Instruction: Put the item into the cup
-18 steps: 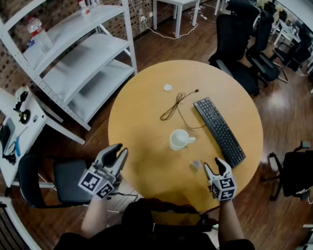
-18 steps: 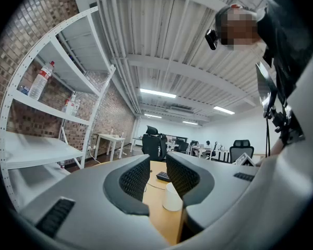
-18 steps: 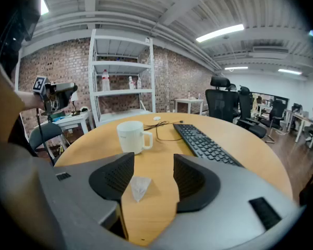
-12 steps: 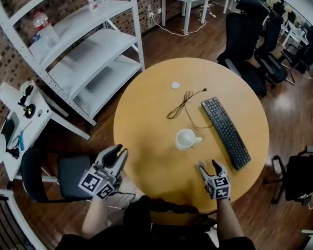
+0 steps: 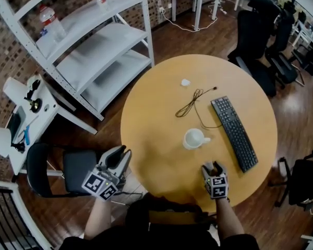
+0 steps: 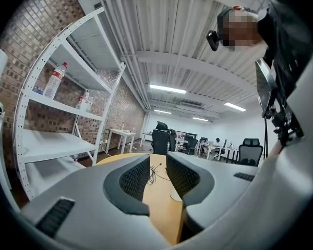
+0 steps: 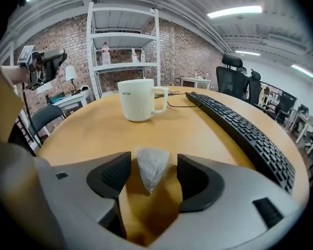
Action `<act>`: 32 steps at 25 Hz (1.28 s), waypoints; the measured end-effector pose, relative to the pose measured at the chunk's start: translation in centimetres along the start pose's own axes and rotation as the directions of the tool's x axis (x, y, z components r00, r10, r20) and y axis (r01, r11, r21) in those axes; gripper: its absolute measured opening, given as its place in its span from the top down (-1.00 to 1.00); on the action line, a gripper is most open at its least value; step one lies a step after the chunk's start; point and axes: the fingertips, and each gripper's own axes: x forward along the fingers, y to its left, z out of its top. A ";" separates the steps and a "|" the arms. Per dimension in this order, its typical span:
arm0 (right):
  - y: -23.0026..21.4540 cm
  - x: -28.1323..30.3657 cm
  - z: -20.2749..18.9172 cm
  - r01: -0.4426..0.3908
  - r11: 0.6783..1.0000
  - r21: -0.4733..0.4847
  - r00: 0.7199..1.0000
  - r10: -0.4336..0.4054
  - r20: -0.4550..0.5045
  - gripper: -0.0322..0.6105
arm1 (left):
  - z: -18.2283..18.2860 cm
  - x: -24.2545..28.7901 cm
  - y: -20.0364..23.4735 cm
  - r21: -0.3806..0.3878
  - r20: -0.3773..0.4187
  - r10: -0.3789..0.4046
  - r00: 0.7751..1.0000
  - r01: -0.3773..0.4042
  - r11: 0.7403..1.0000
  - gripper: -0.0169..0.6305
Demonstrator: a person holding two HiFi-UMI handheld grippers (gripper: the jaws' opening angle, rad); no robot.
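Though unclear overhead — pouch (image 7: 152, 172) within tool (image 7: 153, 163)

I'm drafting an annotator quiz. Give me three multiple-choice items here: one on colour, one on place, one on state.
1. What colour is the cup? A white B black C red
2. Where is the pouch? A inside the cup B between the right tongs' jaws C behind the cup
3. How do the right tongs stand? A open, clear of the pouch B shut on the pouch C shut on the cup
Answers: A, its wall is white; B, it lies on the table between the jaws; A, gaps show either side of it.
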 end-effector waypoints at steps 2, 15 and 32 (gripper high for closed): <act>0.2 -0.1 0.1 -0.008 1.000 -0.021 1.000 0.007 -0.015 0.38 | 0.0 0.2 0.1 -0.004 0.003 -0.005 1.000 0.005 1.000 0.64; 0.2 -3.7 12.5 -0.069 0.934 -0.352 0.995 0.088 0.038 0.57 | 0.9 2.1 -0.1 0.001 0.044 -0.085 0.995 0.085 0.996 0.64; 4.7 1.7 18.0 -0.189 0.684 -0.705 0.981 0.107 -0.160 0.44 | -0.2 -2.3 2.3 -0.047 0.075 0.014 0.997 -0.011 0.999 0.64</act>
